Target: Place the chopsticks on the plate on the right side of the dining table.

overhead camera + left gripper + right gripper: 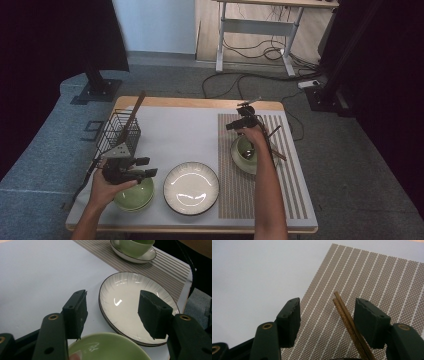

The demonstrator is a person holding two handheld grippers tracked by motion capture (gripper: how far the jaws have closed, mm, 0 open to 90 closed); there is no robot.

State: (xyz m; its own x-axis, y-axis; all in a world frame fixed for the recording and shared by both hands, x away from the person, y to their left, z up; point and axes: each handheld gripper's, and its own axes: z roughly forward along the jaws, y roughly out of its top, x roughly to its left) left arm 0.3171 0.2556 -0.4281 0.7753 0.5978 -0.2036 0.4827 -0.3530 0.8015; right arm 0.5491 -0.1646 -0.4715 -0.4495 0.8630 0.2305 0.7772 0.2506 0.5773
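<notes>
**Two wooden chopsticks between your open right jaws**

Two brown wooden chopsticks (pixel 348 322) lie between your right gripper (pixel 327 315), jaws apart and not pressing, over the striped brown woven placemat (pixel 372 285). Your left gripper (pixel 112 312) gapes empty above one of two green ceramic bowls (pixel 107 347), beside one white ribbed plate (pixel 125 302).

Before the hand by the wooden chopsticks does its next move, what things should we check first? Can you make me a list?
1. Right gripper jaws open: ok.
2. Pair of brown wooden chopsticks between those jaws, tips together: ok.
3. Pads pressing the chopsticks: not ok, gaps on both sides.
4. Chopsticks over the brown striped woven placemat: ok.
5. Left gripper open, holding nothing, above the green ceramic bowl: ok.
6. Whether the chopsticks' far ends rest on anything: cannot tell.
</notes>
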